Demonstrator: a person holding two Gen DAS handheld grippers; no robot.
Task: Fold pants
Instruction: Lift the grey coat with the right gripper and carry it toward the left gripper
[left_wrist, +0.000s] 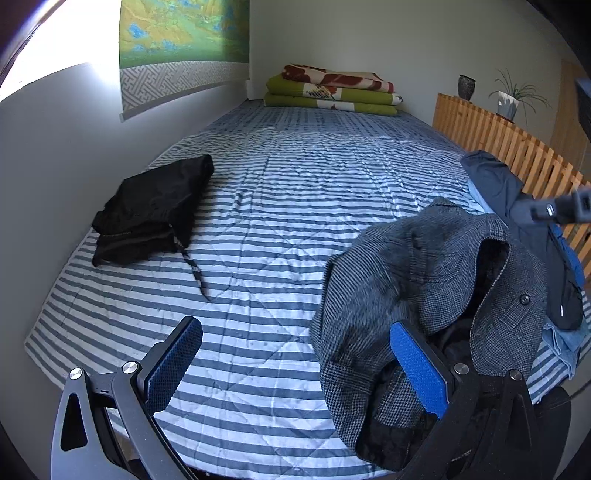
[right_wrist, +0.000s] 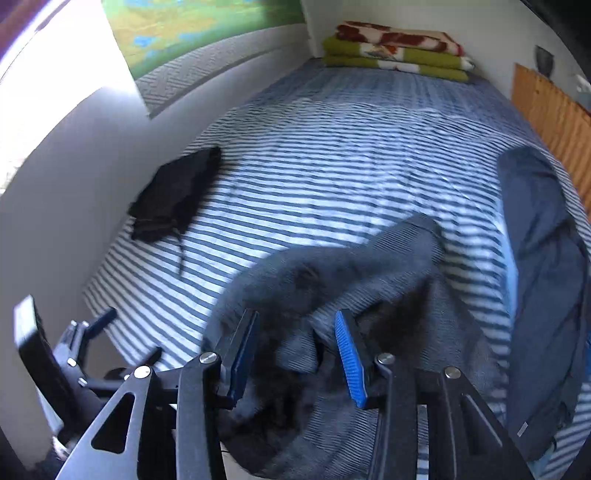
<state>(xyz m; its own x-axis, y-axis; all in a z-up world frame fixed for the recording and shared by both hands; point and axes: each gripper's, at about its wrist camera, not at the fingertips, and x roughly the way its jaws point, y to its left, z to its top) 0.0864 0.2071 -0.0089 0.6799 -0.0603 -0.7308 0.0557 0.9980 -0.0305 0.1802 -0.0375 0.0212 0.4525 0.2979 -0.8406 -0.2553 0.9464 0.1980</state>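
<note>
Crumpled grey houndstooth pants (left_wrist: 417, 280) lie in a heap at the near right of the striped bed; the right wrist view shows them blurred (right_wrist: 332, 266). My left gripper (left_wrist: 295, 326) is open low over the quilt, its right finger (left_wrist: 421, 369) against the heap's near edge. My right gripper (right_wrist: 295, 321) hovers open just above the heap, grey cloth showing between its blue pads (right_wrist: 349, 354). From the left wrist view only part of the right gripper (left_wrist: 565, 206) shows at the right edge.
Folded black pants (left_wrist: 155, 210) with a trailing drawstring lie by the left wall. A navy garment (left_wrist: 517, 206) over blue cloth lies along the right edge, beside a wooden slatted rail (left_wrist: 498, 136). Folded blankets (left_wrist: 332, 90) sit at the bed's far end.
</note>
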